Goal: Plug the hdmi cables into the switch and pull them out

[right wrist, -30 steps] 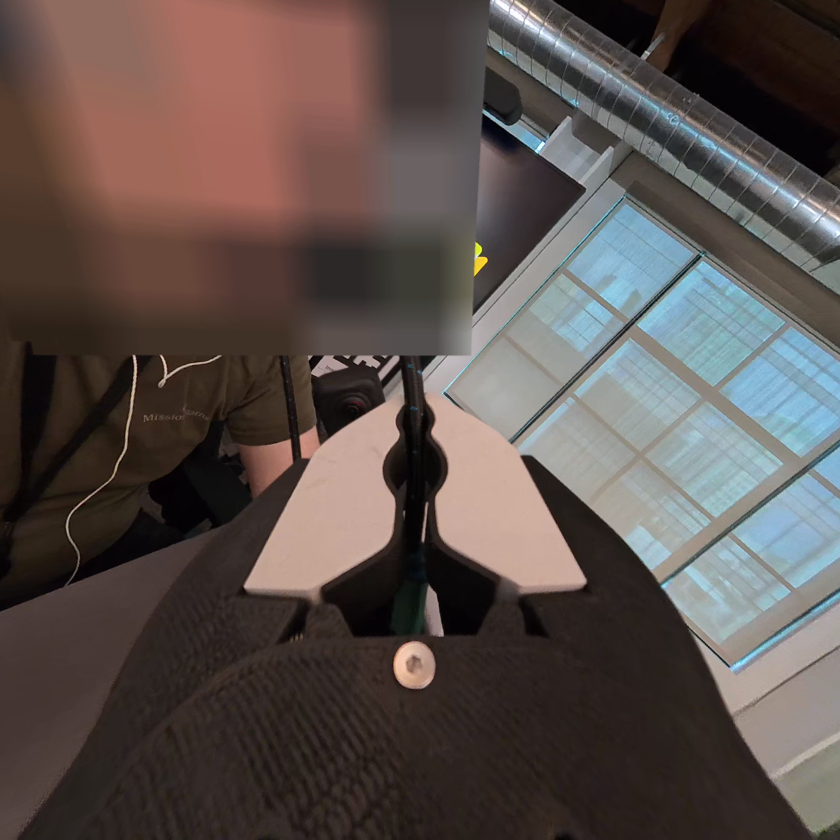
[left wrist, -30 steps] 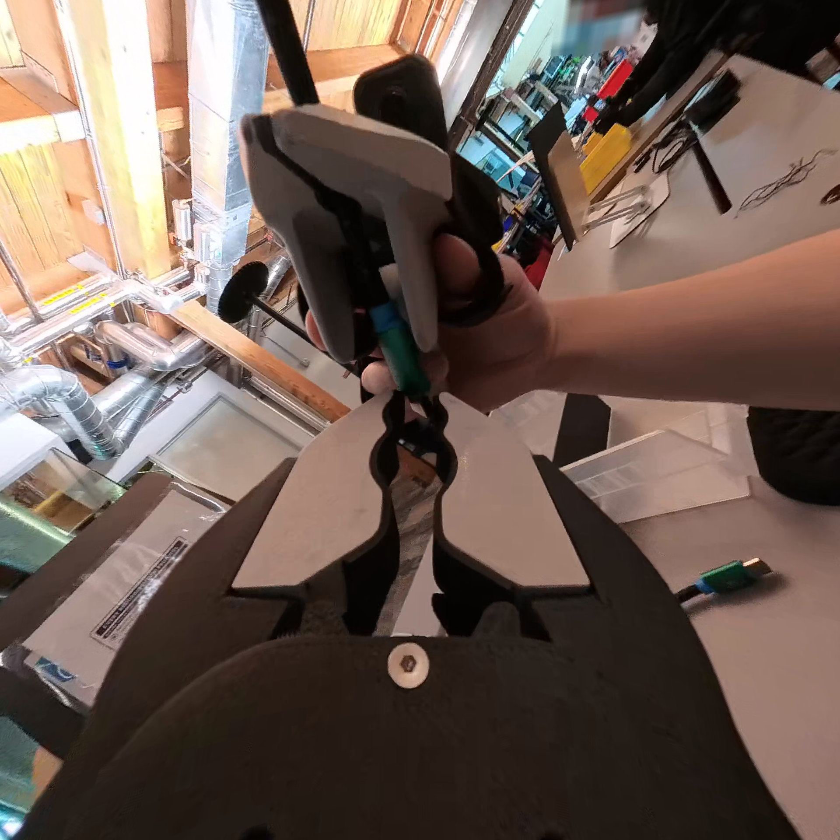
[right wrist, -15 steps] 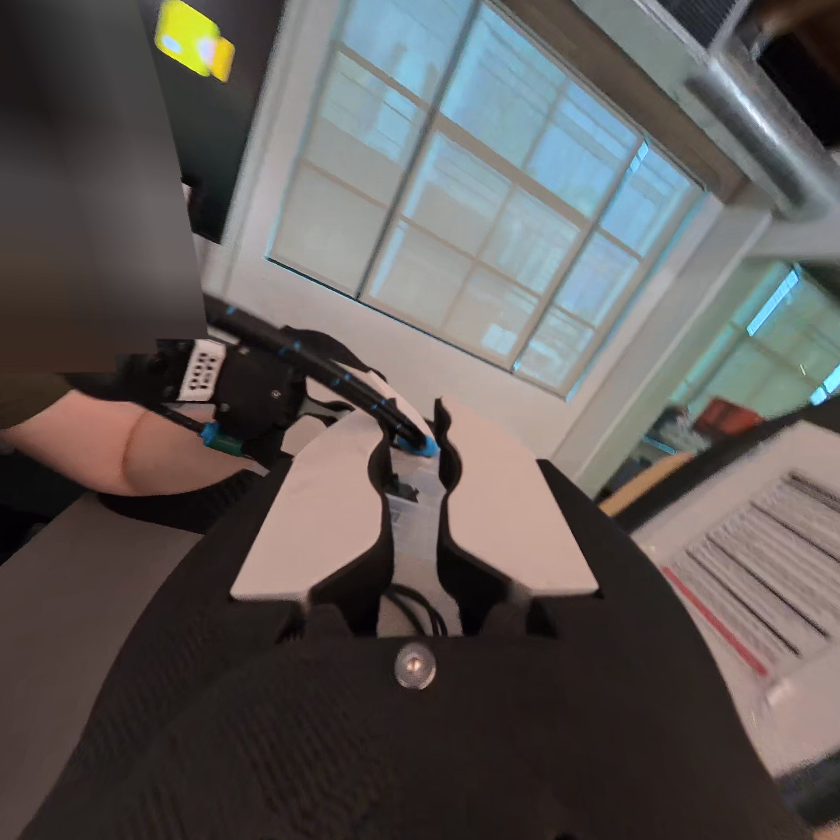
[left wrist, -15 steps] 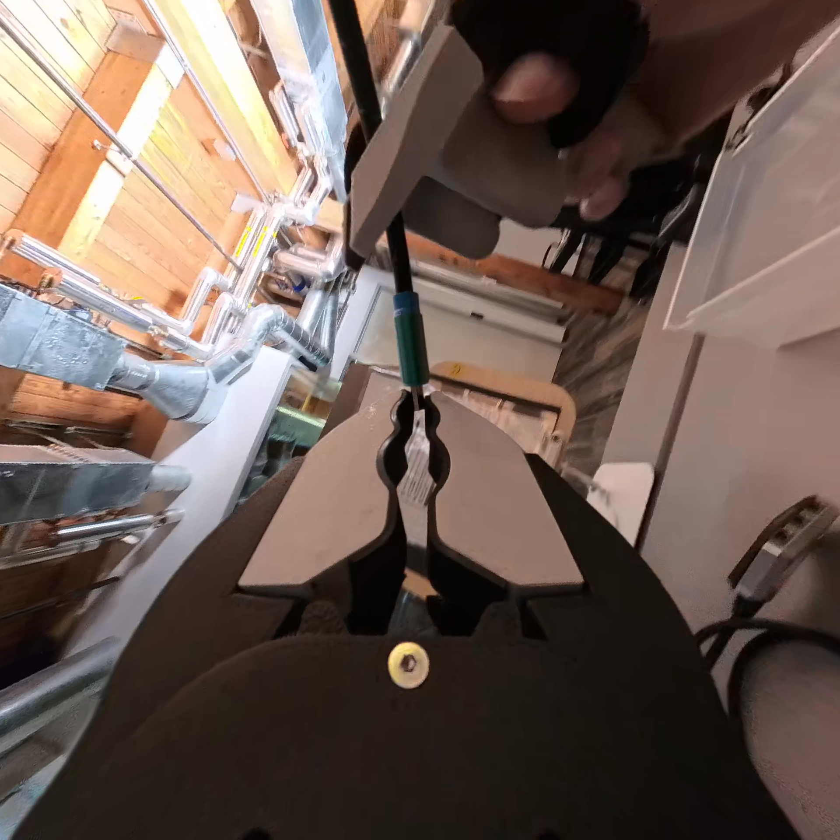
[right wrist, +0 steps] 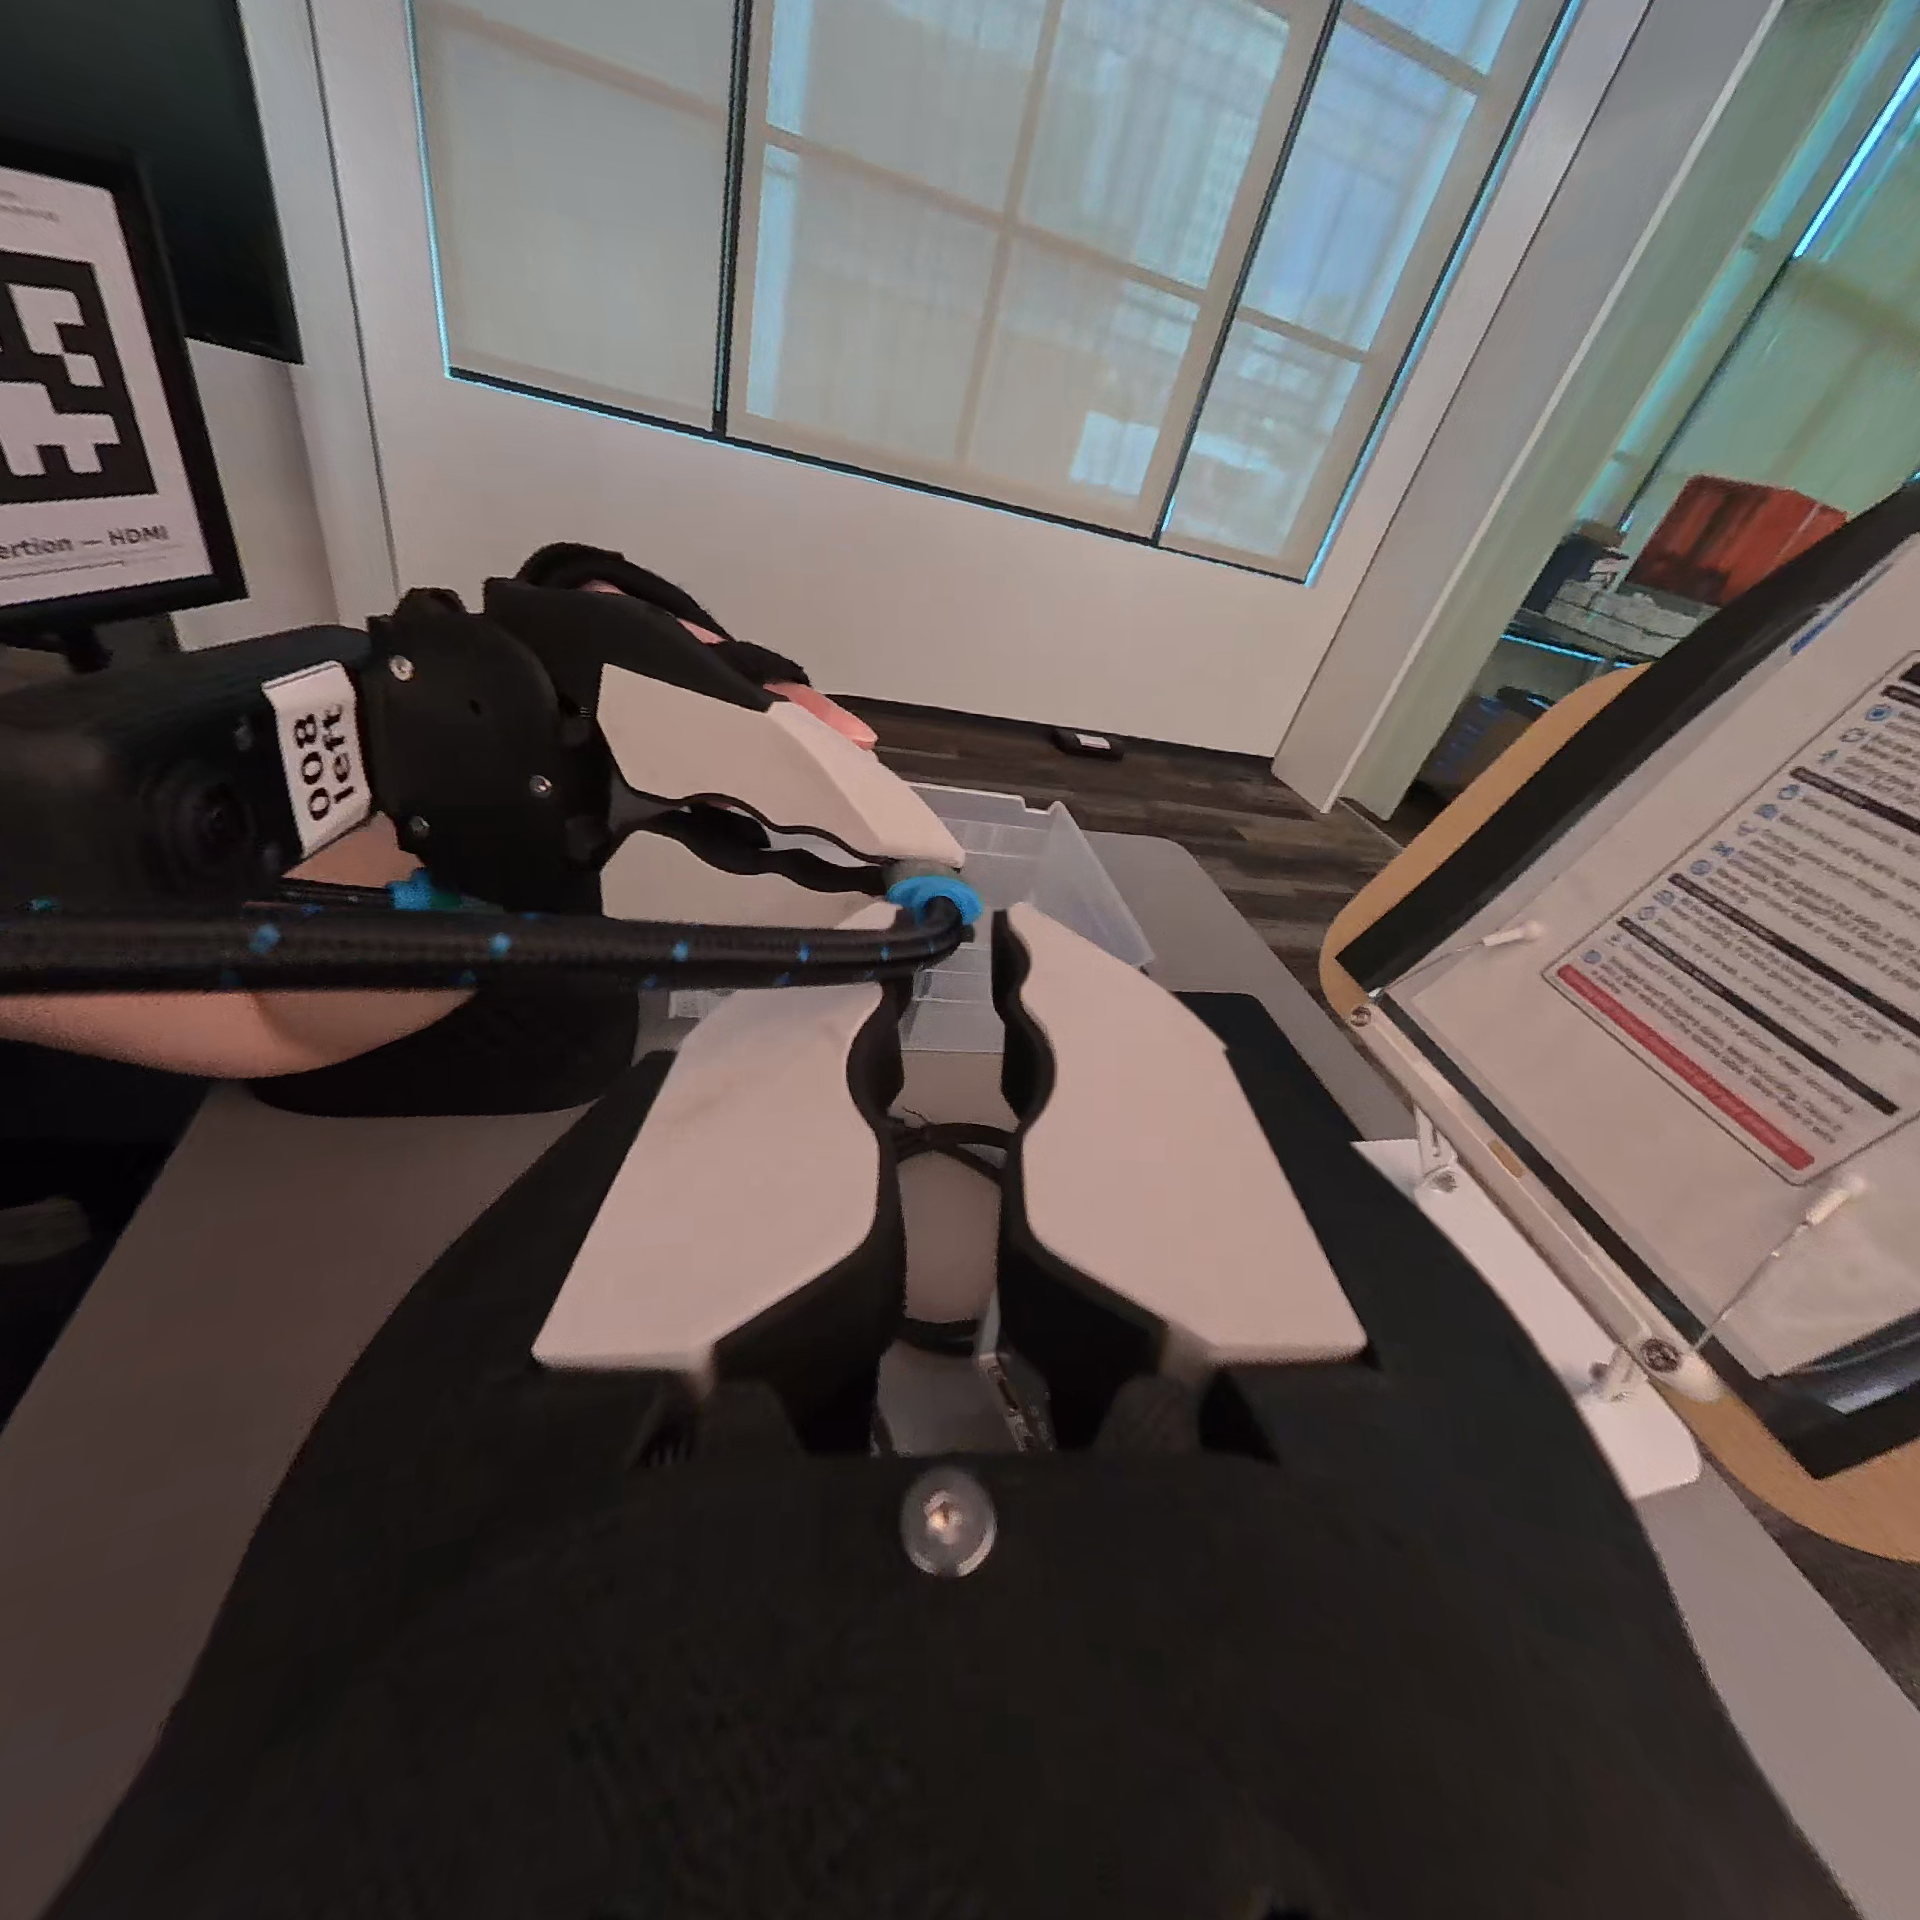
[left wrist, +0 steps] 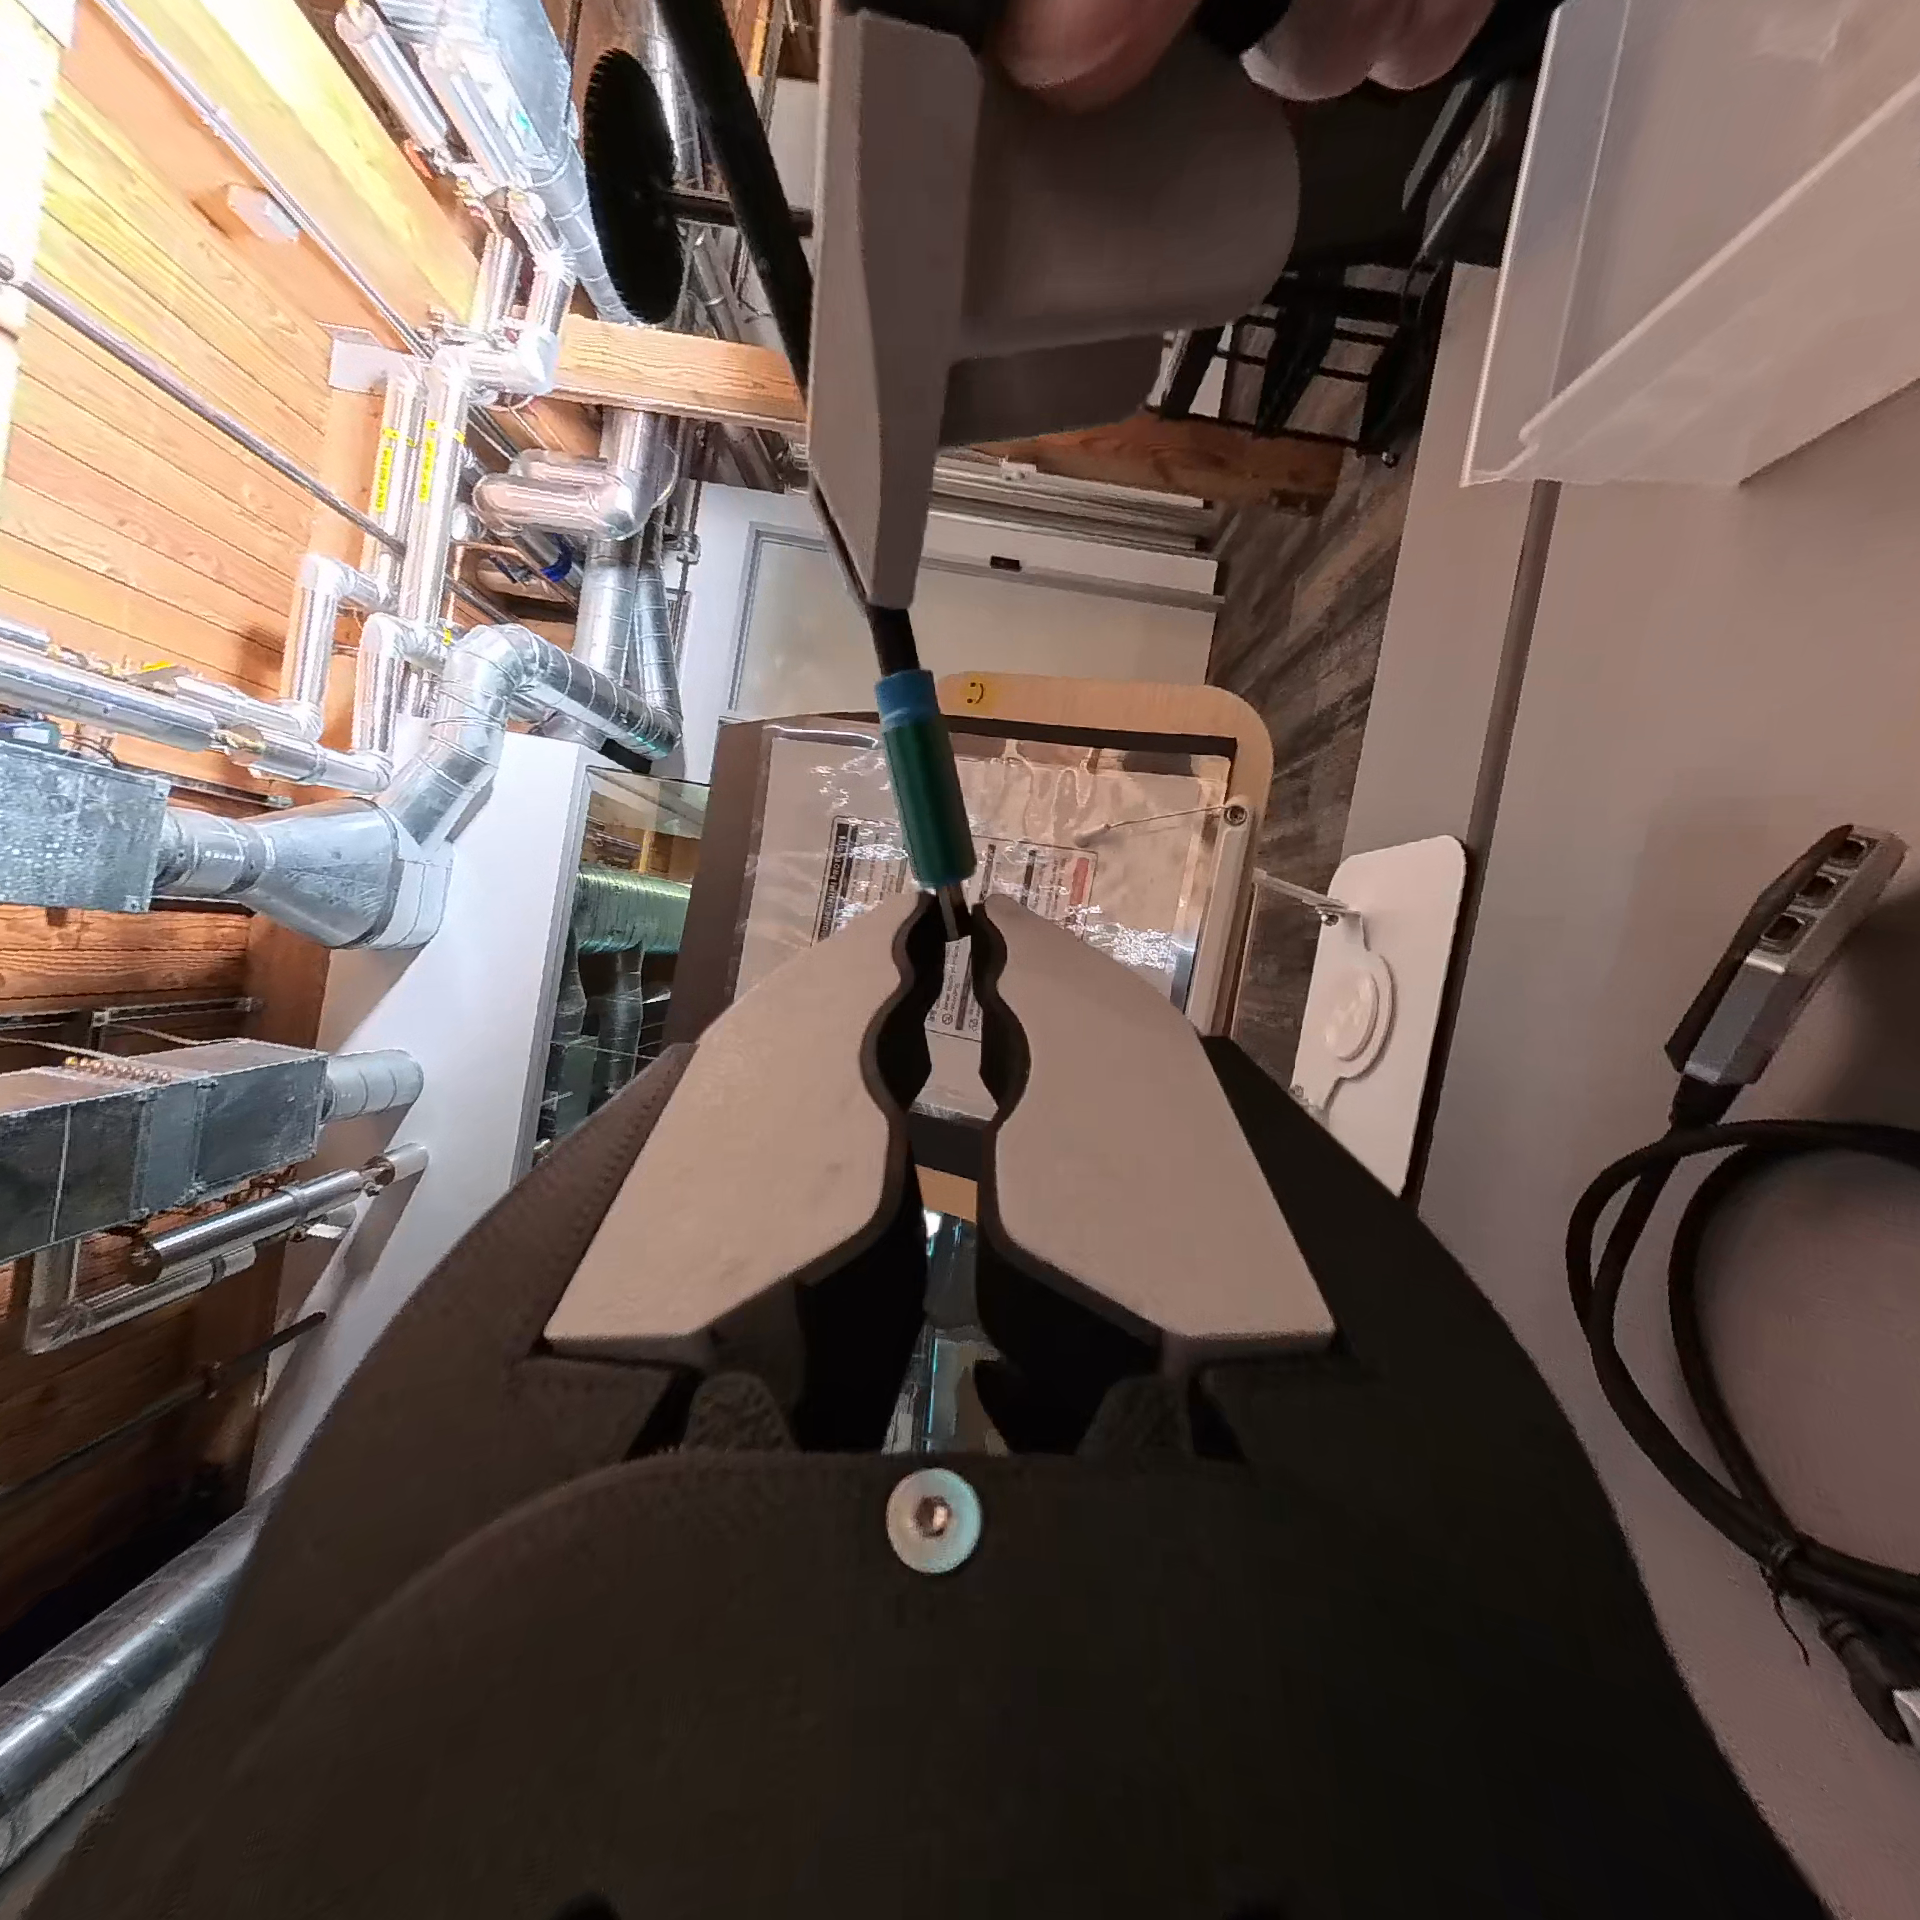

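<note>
Two sets of tongs meet on one hdmi cable, and only one of them has it. Farthest left in the right wrist view, the left tongs are closed, pinching just the bare metal tip of the green plug, so the plug's body sticks out beyond the grip. Next over, the right tongs stand parted with a clear gap; the braided cord merely lies across the tip of one finger, at its blue collar, and is not clamped. Well to the right in the left wrist view, the grey switch lies on the surface, ports showing, a black lead coiled beside it; the plug is in the air, well apart from it. I judge the hold poor: the metal end is what must enter a port, so a regrasp on the green shell is needed, and with so thin a pinch the stiff cord could twist the plug loose during that handover. The switch looks light and unfixed; a skewed push may slide it rather than seat the plug.
</note>
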